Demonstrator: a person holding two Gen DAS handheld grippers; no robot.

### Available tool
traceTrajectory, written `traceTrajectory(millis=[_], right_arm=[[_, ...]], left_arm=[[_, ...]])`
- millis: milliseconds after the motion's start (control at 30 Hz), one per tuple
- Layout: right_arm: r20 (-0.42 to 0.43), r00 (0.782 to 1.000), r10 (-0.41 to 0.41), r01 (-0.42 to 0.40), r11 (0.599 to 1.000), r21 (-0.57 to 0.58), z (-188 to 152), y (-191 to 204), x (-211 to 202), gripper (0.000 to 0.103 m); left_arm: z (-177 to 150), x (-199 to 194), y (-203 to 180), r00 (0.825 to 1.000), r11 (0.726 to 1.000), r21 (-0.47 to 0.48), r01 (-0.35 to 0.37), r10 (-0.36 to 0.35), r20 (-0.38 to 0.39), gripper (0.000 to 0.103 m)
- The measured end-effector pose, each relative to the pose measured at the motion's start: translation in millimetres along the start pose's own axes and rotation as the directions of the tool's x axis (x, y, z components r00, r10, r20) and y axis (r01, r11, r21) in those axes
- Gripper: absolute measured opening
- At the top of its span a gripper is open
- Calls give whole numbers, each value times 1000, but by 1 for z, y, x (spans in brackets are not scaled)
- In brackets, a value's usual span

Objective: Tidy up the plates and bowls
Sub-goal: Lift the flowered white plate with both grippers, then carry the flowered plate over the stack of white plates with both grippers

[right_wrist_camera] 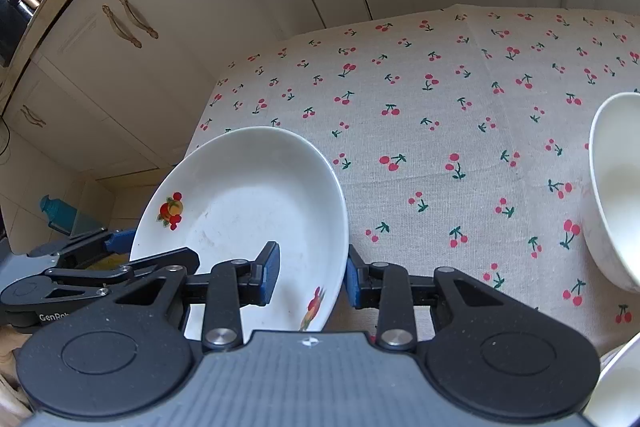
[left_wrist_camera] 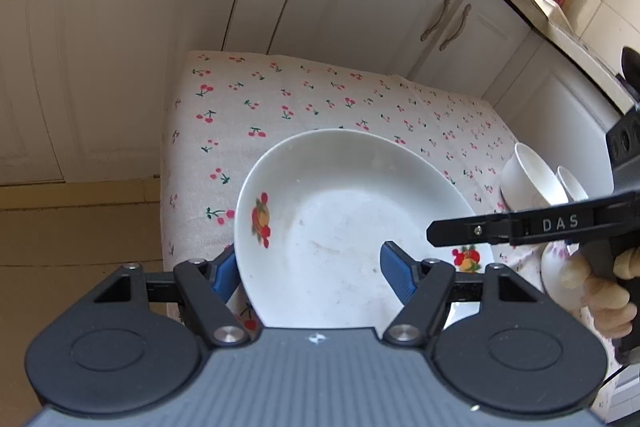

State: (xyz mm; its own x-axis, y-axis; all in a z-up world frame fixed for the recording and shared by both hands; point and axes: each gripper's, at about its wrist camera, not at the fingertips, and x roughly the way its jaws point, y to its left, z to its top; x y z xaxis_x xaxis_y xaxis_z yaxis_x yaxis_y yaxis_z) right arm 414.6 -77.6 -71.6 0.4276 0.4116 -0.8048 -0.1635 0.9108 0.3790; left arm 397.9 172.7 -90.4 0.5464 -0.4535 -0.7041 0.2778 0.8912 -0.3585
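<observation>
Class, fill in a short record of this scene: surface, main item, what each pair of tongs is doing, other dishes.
Surface: cherry-print tablecloth
Main item: white plate with fruit motifs, tilted
Left tongs: shut on one side of the plate's rim
Right tongs: shut on the opposite side of the rim
Other dishes: white bowl on the cloth, apart from the plate

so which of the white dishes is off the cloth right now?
The shallow plate with fruit decals. Both tongs straddle its rim, left and right, and it sits tilted. The plain deep bowls rest on the cherry tablecloth.
</observation>
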Motion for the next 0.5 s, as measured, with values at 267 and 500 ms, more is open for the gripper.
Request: traceTrajectory(millis=[267,500], right_arm=[[8,1000,-17,17,1000,4,-1,-2,-1,28],[2,1000,-17,17,1000,5,-2,0,-3,28]], left_arm=[[-1,-4,10,999,998,-61,-29,30,13,43],[1,-4,11,999,997,-67,-42,43,15,43]])
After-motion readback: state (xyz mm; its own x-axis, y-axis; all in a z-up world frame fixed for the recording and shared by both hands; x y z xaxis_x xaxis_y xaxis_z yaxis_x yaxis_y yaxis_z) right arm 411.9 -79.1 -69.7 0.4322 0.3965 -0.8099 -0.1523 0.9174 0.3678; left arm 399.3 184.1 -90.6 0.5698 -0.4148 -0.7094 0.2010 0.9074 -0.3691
